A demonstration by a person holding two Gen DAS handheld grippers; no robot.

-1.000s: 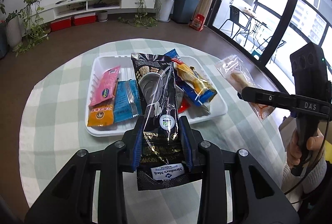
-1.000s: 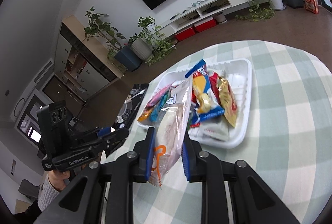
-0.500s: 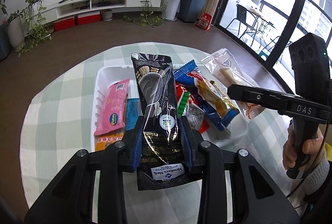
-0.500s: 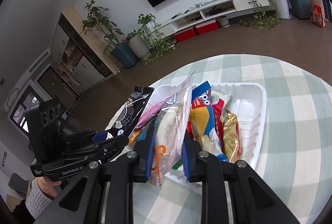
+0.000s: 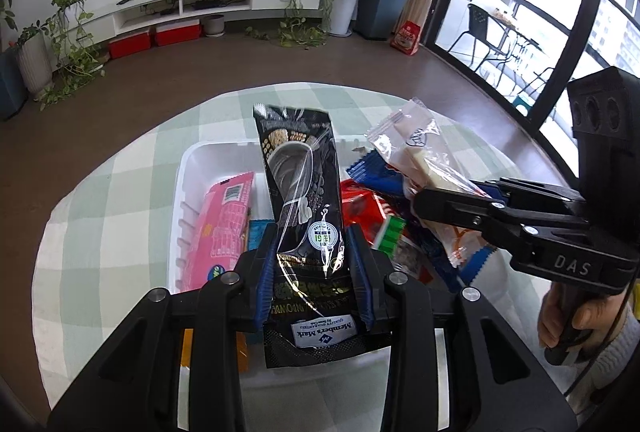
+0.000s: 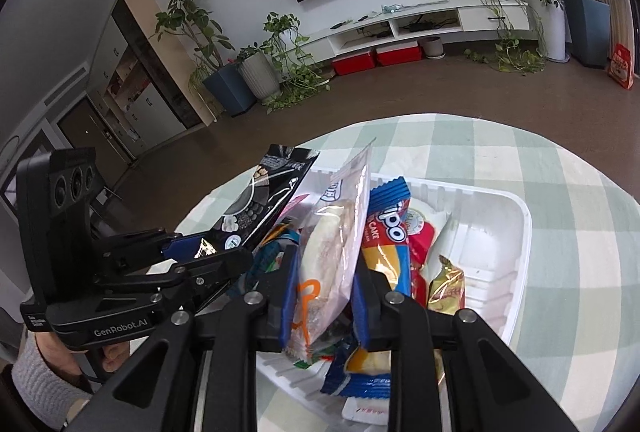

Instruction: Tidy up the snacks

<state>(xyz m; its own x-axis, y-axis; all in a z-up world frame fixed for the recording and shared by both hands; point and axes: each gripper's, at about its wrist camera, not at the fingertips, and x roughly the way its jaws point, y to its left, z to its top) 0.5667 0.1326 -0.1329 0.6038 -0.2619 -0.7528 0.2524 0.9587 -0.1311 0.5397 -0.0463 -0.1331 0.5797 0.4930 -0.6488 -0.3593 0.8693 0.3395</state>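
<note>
My left claw (image 5: 314,274) clamps the black packet (image 5: 303,192), right claw (image 6: 324,296), jaws starting to part, holds the clear packet (image 6: 338,232), both lengthwise above the tray (image 6: 516,232).

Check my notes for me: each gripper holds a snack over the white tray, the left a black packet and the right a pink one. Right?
Not quite. The right gripper holds a clear packet, not pink, as the right wrist view shows. The left gripper does hold the black packet over the white tray.
</note>
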